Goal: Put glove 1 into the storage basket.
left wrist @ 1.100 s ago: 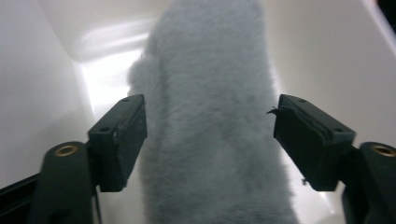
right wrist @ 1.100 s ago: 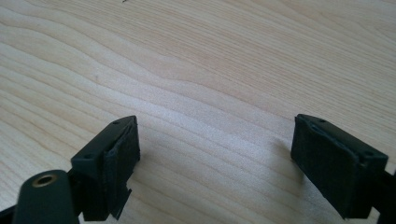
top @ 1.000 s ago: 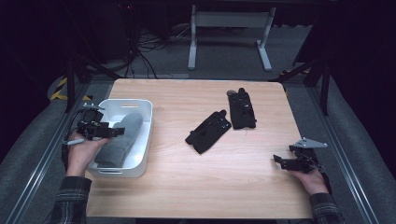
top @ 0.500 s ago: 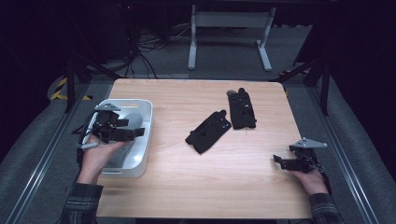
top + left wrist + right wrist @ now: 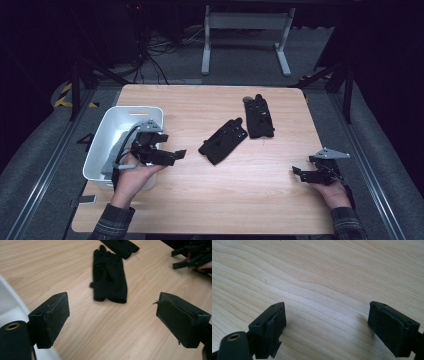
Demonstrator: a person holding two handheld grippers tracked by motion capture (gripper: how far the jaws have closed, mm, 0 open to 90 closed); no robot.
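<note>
High cam sat above the person's side, looking forward and down over the whole table. Left gripper cam looked low across the tabletop at the nearer glove, shared with the high view. Right gripper cam sat close over bare wood.

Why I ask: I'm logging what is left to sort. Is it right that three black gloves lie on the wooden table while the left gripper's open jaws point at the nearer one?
Not quite: two black gloves lie on the table, not three. The high view shows the nearer glove and the farther glove. The left gripper, jaws open, does point at the nearer one.
</note>
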